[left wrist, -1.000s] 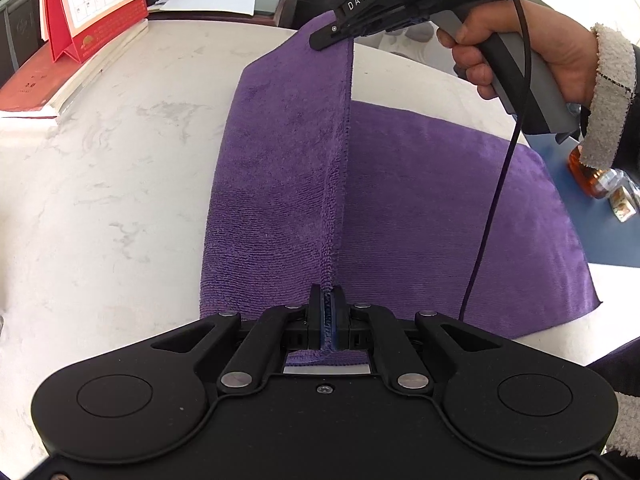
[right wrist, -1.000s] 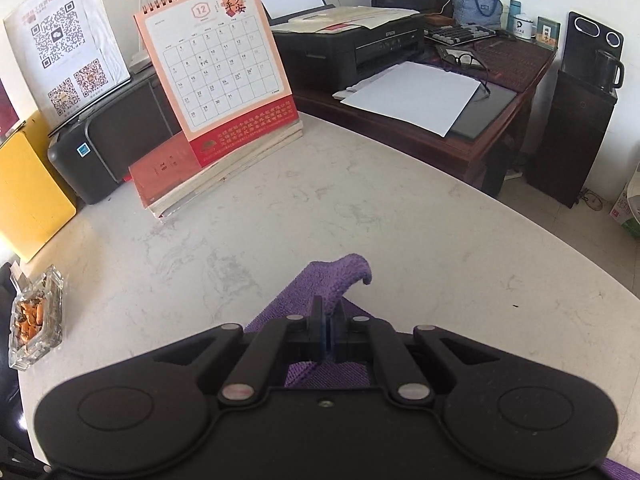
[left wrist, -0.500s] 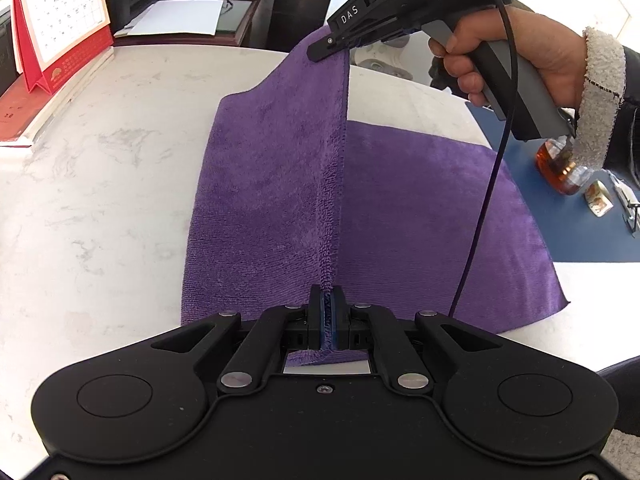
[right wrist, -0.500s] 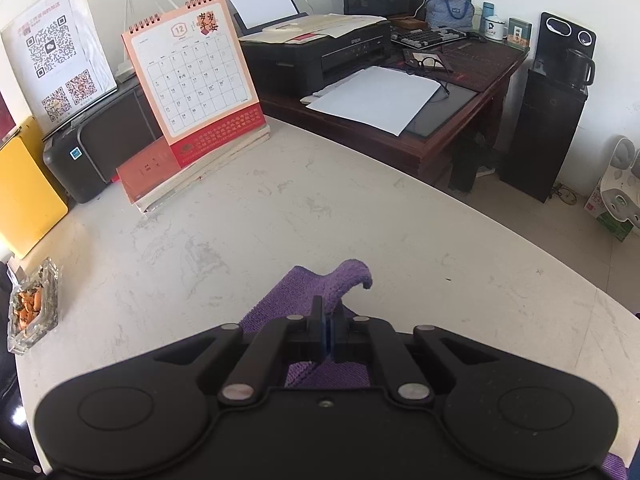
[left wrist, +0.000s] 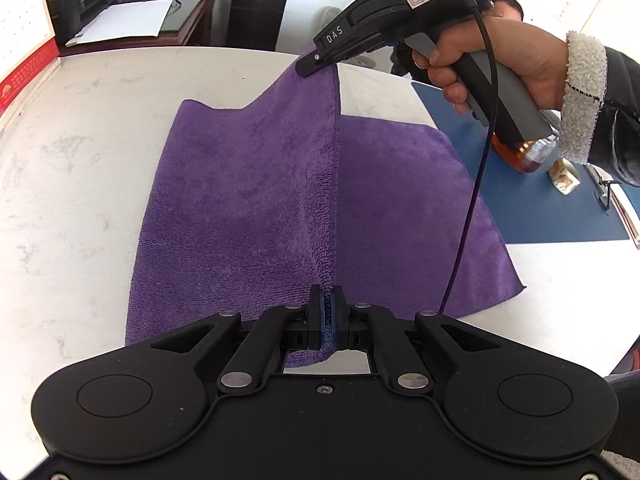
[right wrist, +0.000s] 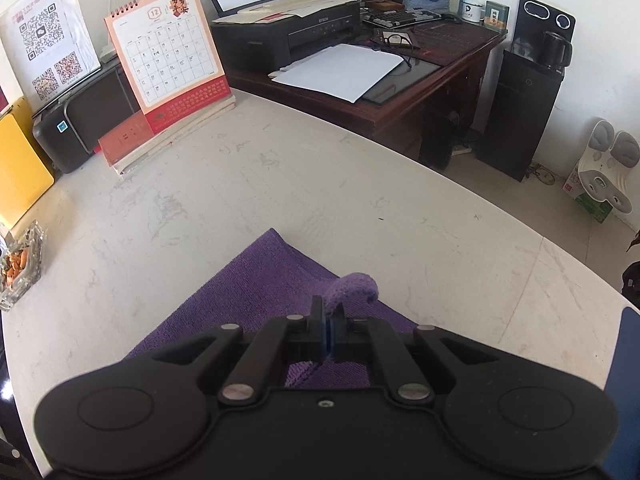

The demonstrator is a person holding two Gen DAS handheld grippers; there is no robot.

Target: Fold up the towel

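Towel (left wrist: 248, 200) edge pinched between left tool (left wrist: 328, 300) and right tool (right wrist: 328, 316).

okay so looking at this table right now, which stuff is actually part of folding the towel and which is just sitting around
In use:
purple towel, one edge lifted
left gripper, shut on the near corner
right gripper, shut on the far corner

Just lying about:
desk calendar
glass ashtray
amber bottle
blue mat
printer

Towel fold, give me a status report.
Left tool and right tool both shut on purple towel edge, lifted over flat half. Amber bottle beside the path, clear.
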